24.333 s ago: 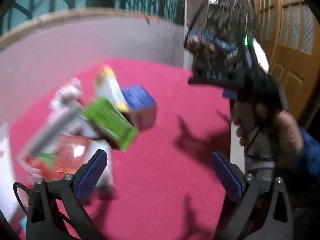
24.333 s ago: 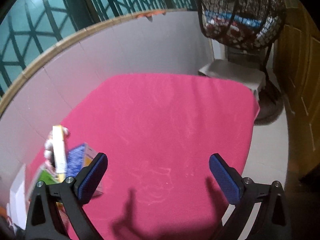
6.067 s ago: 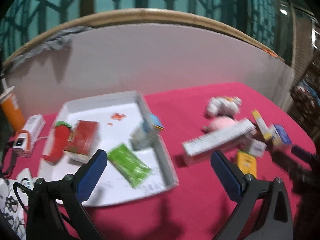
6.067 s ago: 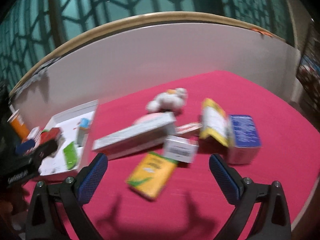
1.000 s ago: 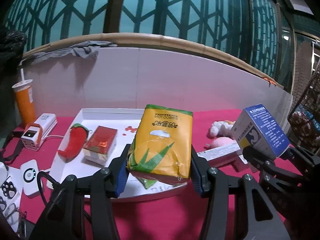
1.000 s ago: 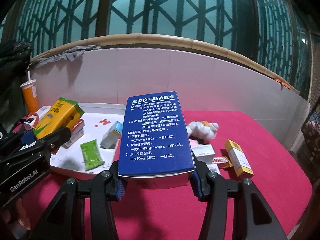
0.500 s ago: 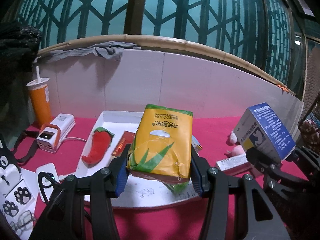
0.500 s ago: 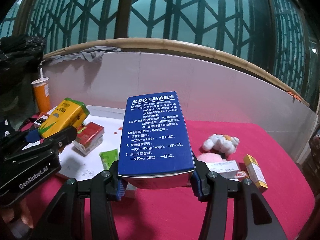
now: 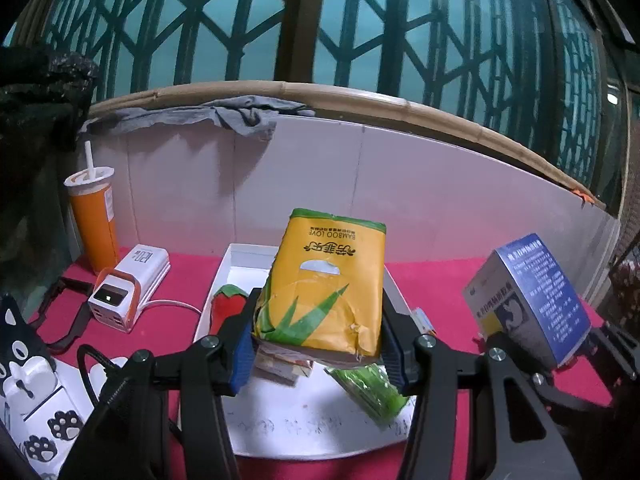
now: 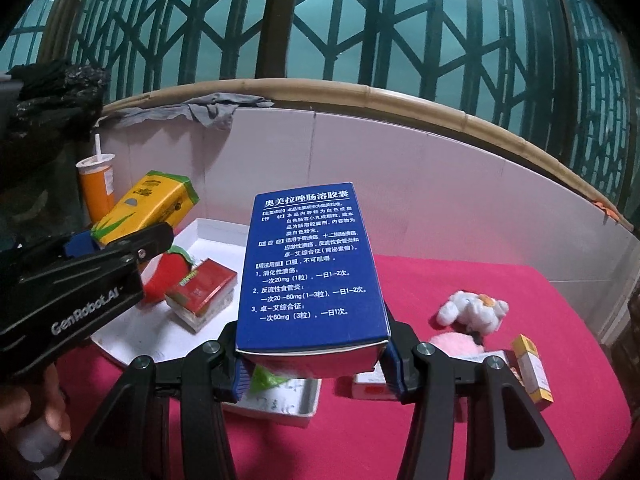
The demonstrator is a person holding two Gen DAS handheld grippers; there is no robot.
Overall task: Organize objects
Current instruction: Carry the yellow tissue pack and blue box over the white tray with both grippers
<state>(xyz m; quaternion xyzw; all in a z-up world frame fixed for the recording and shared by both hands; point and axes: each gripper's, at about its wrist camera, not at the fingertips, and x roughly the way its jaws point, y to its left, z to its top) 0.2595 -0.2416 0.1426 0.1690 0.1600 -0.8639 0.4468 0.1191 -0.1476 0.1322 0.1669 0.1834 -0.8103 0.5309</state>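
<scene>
**Both grippers loaded above the tray**

The left gripper clamped a yellow paper tissue pack with green leaf print, held above the white rectangular tray on the red tablecloth. The right gripper gripped a blue cardboard medicine box with white lettering just right of the tray. A red-and-white carton and a red plush chilli lay in the tray.

Teal lattice window, white wall, possibly tiled.
</scene>
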